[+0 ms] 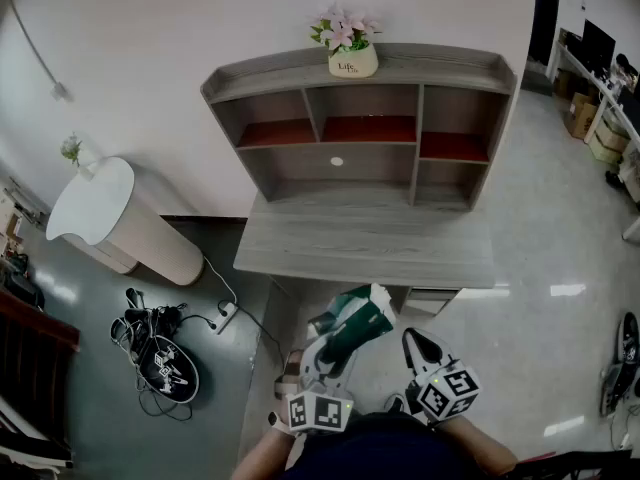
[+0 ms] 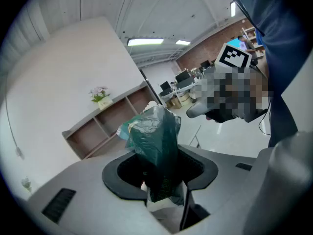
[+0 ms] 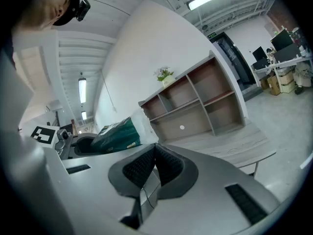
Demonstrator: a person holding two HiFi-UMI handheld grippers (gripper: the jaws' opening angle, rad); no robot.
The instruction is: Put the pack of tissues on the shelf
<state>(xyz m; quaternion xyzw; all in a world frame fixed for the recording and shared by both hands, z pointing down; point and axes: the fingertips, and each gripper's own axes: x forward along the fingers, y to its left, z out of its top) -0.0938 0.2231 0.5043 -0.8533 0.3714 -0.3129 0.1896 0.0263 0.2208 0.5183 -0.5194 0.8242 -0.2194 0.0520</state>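
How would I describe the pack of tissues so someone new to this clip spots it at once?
Start at the grey wooden desk with its shelf unit against the white wall; in front of it are two hand-held grippers. The left gripper clamps a dark green plastic-wrapped pack of tissues, pointing toward the desk. The right gripper beside it is shut on nothing.
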